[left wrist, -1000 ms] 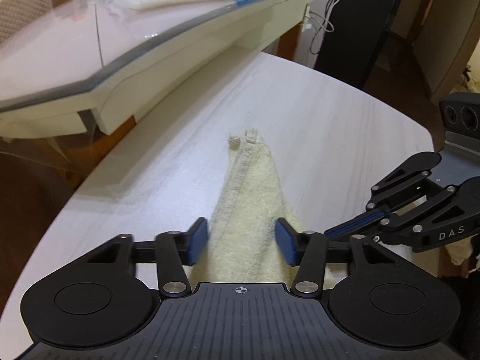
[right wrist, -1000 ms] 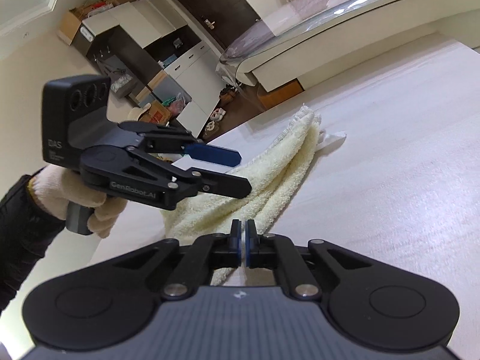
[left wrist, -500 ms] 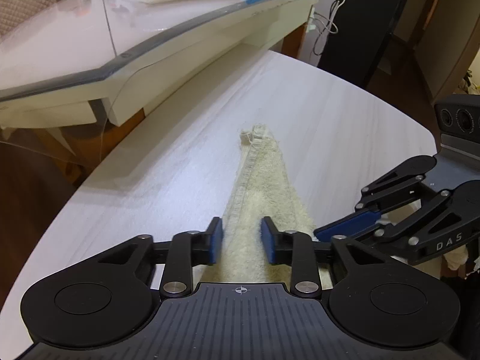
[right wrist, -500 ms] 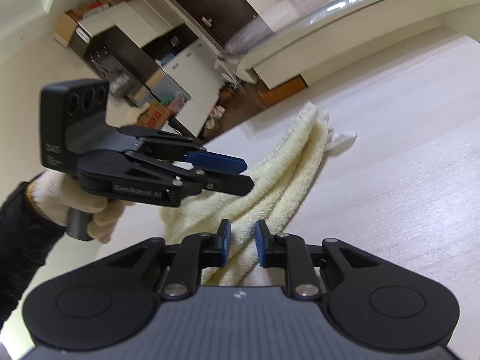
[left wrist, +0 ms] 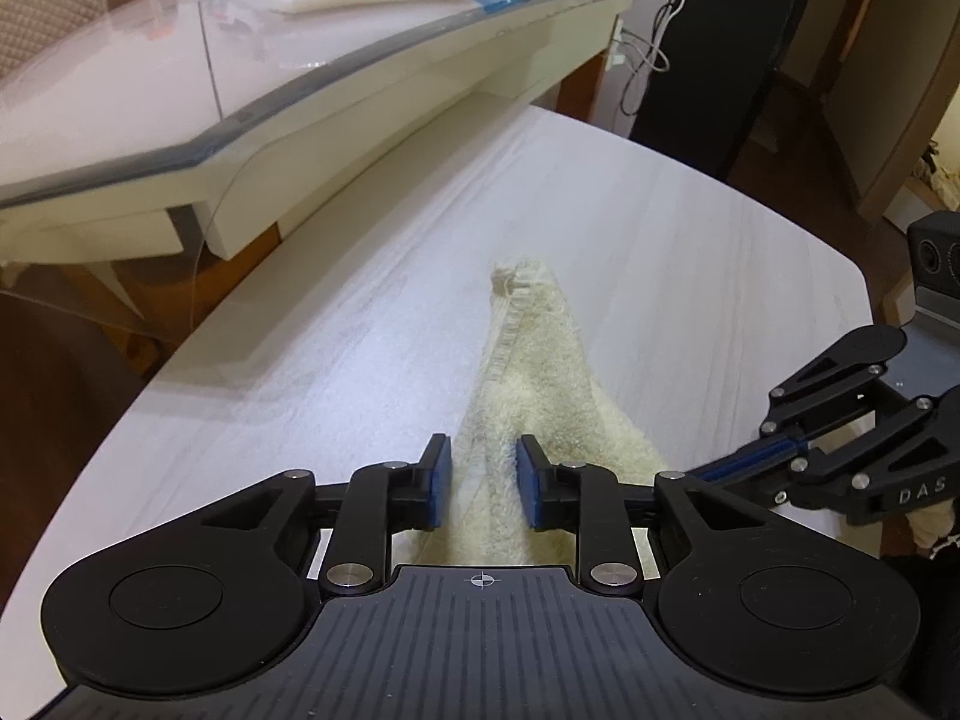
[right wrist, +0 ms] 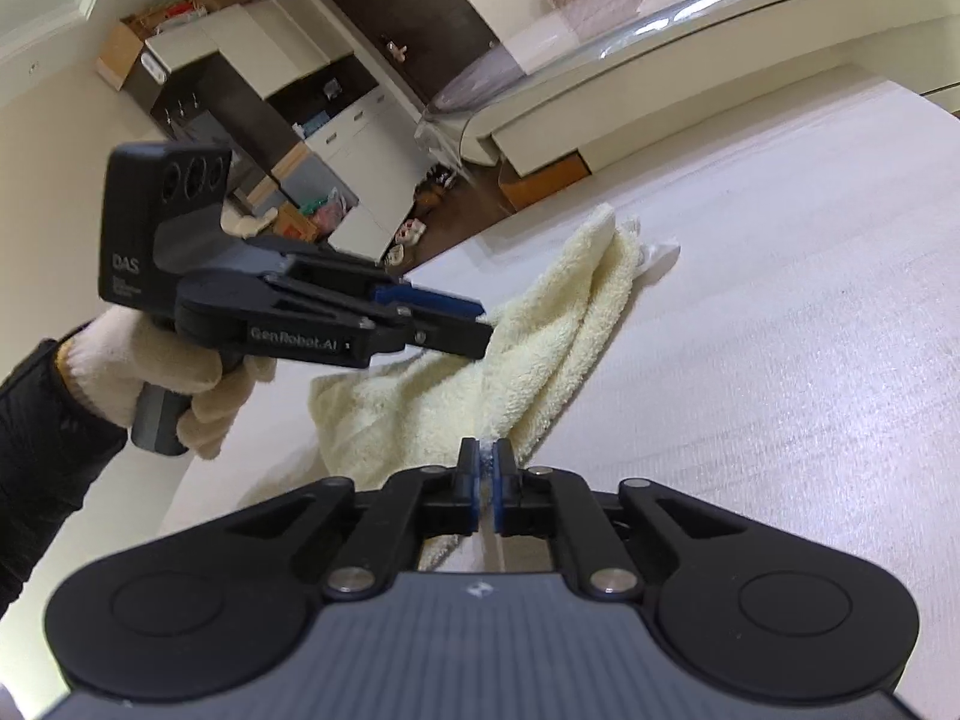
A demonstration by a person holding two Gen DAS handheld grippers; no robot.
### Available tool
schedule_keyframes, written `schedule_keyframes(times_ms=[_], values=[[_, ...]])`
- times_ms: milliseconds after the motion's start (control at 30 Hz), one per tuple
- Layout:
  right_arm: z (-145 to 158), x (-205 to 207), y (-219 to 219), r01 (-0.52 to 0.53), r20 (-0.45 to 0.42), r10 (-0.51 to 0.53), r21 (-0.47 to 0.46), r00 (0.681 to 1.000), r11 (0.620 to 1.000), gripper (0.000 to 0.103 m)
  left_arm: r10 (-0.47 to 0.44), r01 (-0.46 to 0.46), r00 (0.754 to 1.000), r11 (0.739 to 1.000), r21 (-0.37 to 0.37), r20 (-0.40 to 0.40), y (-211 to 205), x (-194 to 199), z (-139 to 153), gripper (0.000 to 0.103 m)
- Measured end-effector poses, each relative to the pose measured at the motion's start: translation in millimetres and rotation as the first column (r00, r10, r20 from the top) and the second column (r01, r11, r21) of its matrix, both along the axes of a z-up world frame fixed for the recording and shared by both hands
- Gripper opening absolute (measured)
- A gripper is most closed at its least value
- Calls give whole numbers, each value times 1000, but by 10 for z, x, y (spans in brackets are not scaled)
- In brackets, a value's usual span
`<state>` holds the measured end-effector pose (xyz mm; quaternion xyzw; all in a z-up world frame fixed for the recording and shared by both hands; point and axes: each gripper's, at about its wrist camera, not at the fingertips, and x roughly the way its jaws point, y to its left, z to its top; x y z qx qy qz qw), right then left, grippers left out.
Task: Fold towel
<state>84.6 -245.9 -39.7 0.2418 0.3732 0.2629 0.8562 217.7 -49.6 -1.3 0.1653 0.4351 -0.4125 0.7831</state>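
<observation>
Two hand-held grippers working a pale yellow terry-cloth towel [left wrist: 540, 384] that is lying bunched in a long, narrowing ridge on the white wood-grain table [left wrist: 690, 252]. The towel's far end, with a small white label, is resting on the tabletop well ahead of both tools; its near end is gathered under them.

The black left gripper with blue pads [left wrist: 480, 483] is straddling the towel's near ridge. Its jaws are standing at a moderate gap and are opening slightly, with cloth between the pads; whether the pads are pressing the fabric cannot be told for certain, though in the right wrist view they are appearing to bear on it. A white-gloved hand [right wrist: 174, 384] is holding this tool's handle.

The black right gripper with blue pads [right wrist: 486, 471] is standing nearly closed and its jaws are closing, pinching a thin hem of the towel's near edge.

The step in hand appears to be securing the two near corners before the fold. The next move is likely calling for both grips to be firm, then a joint lift and carry toward the far end, keeping the edges aligned.
</observation>
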Motion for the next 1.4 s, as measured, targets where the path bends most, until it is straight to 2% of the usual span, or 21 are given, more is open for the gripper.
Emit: schedule_keyframes(times_ms=[33, 100, 200, 333, 400, 500, 667, 867, 967, 1067, 1200, 1300, 1400], values=[[55, 21, -35, 13, 24, -12, -18, 1000, 1000, 12, 1, -1, 1000, 1000, -4, 4, 12, -8, 26, 31], [136, 91, -110, 39, 60, -36, -46, 998, 998, 21, 11, -11, 1000, 1000, -3, 21, 54, -31, 80, 32], [202, 233, -170, 60, 106, -47, -119, 993, 991, 23, 18, -18, 1000, 1000, -4, 21, 115, -89, 114, 32], [211, 493, -231, 73, 125, -53, -159, 991, 985, 23, 7, -7, 1000, 1000, 1, 4, 138, -220, 75, 33], [206, 587, -223, 68, 126, -46, -173, 991, 983, 29, 3, -3, 1000, 1000, 12, 9, 116, -279, 33, 33], [189, 699, -174, 52, 129, -27, -198, 991, 979, 29, -3, 2, 1000, 1000, 20, 10, 99, -303, -11, 34], [168, 774, -151, 81, 140, -39, -307, 989, 948, 29, -2, 2, 1000, 1000, 22, 12, 113, -303, -52, 35], [246, 745, -165, 58, 179, -9, -272, 984, 960, 29, 21, -21, 1000, 1000, -11, 8, 176, -289, -39, 35], [213, 770, -50, 15, 172, 46, -340, 984, 940, 28, 54, -54, 998, 998, -17, 25, 228, -287, -7, 36], [191, 757, -46, 37, 168, 35, -409, 985, 912, 29, 111, -111, 993, 994, -2, 49, 355, -286, 39, 37], [289, 606, -155, 39, 203, 34, -343, 979, 938, 29, 259, -258, 963, 966, -15, 70, 726, -321, 149, 38], [403, 351, -84, -90, 248, 156, -258, 956, 962, 30, 341, -337, 938, 939, -63, 57, 970, -428, 211, 39], [411, 158, 136, -209, 265, 295, -310, 918, 928, 30, 379, -374, 923, 924, -83, 59, 1073, -624, 208, 41]])
